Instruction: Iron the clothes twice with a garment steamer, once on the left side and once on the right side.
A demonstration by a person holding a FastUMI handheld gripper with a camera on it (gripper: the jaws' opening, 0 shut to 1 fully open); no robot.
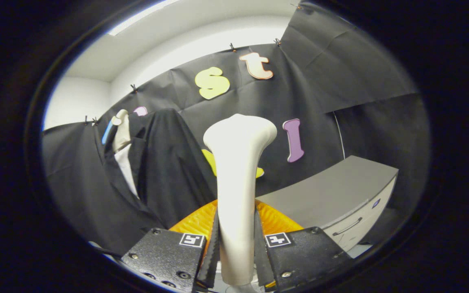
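While clamping steamer upright | tongs level | jacket beyond-left

one garment steamer, one dark garment, one grey cabinet, one hand-held gripper clamping the steamer

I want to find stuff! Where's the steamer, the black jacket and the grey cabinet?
steamer (236, 179): gripper view, on its white handle, clamped between the gripper (236, 252) fingers.
black jacket (169, 162): gripper view, on its front panel.
grey cabinet (328, 191): gripper view, on its flat top.
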